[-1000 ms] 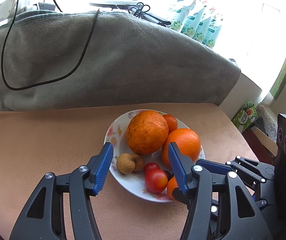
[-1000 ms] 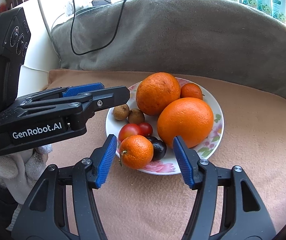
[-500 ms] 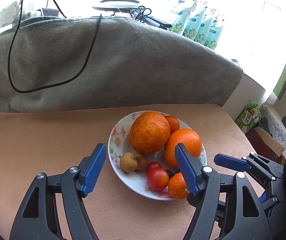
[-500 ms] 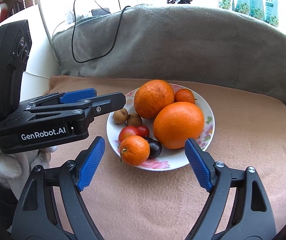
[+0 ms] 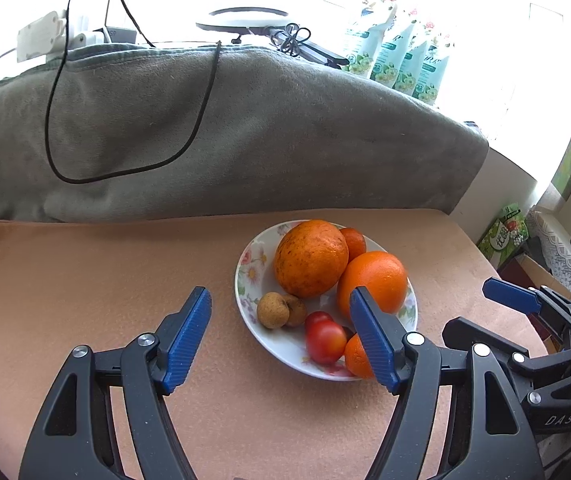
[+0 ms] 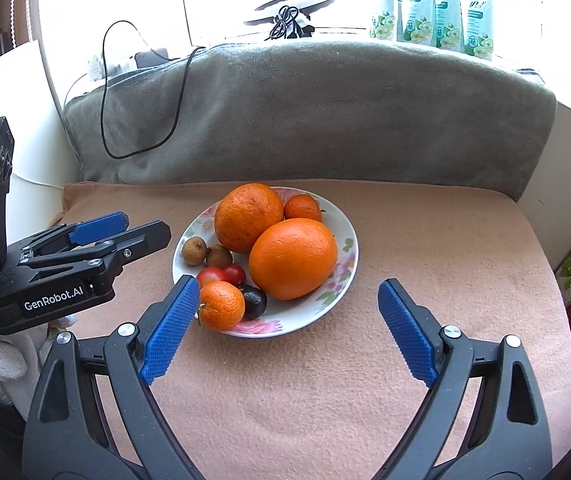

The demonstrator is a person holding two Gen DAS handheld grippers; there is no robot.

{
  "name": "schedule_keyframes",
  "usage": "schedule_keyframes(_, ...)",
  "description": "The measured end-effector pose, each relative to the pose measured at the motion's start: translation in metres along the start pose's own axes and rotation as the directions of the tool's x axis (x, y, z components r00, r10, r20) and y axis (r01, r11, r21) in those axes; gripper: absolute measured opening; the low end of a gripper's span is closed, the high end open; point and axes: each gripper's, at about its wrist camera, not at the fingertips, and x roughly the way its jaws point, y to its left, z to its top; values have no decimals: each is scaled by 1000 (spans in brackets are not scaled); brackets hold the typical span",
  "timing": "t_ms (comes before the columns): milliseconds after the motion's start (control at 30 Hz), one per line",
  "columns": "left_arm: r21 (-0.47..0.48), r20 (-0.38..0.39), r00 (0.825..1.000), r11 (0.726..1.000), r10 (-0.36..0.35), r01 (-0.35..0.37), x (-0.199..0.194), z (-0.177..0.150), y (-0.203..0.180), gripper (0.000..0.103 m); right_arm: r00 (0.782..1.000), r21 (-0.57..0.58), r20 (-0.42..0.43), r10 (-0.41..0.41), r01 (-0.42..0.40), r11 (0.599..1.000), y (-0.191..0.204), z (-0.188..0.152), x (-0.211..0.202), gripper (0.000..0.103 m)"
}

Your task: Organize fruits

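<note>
While both grippers hang short of the plate (image 6: 341,236), the relation that matters is that the fruit lies ahead of each, slightly left of centre for the right gripper (image 6: 285,332) and slightly right of centre for the left gripper (image 5: 281,336). Seen from the right wrist, the plate sits on the peach cloth (image 6: 425,240), holding two large oranges (image 6: 293,258), a small mandarin at the back (image 6: 302,208), a mandarin at the near rim (image 6: 221,306), two tomatoes (image 6: 221,274), a dark plum (image 6: 254,301) and two brown longans (image 6: 205,252).

No fruit has a marked long axis; all are roundish, so approach direction matters little. The near mandarin lies just beside the right gripper's left finger, and the right gripper looks the nearer to it; the longans fall closer to the left gripper's line.

Both grippers stand wide apart and hold nothing. Each is held low, pointing forward and somewhat down at the plate, the left one coming in from the plate's left, its fingers level in the right wrist view. I judge a short forward reach by the right would bracket the mandarin.
</note>
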Motion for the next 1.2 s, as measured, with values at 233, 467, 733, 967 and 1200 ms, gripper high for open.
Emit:
schedule_keyframes(233, 3, 19, 1000, 1000, 12, -12, -20, -4, -5, 72, 999, -2, 36, -18, 18, 1000, -1, 1, -19, 93)
schedule_keyframes(467, 13, 58, 997, 999, 43, -44, -49, -13, -13, 72, 996, -7, 90, -25, 25, 1000, 1, 1, -45, 93)
schedule_keyframes(733, 13, 104, 989, 994, 109, -111, -84, -26, -16, 83, 991, 3, 134, -21, 21, 1000, 3, -1, -70, 94)
schedule_keyframes(967, -2, 119, 979, 986, 164, -165, -105, -38, -13, 83, 986, 11, 160, -35, 34, 999, 5, -6, -83, 102)
schedule_keyframes(1200, -11, 142, 961, 971, 239, -240, -119, -48, -7, 91, 980, 32, 187, -61, 56, 998, 3, -13, -93, 103)
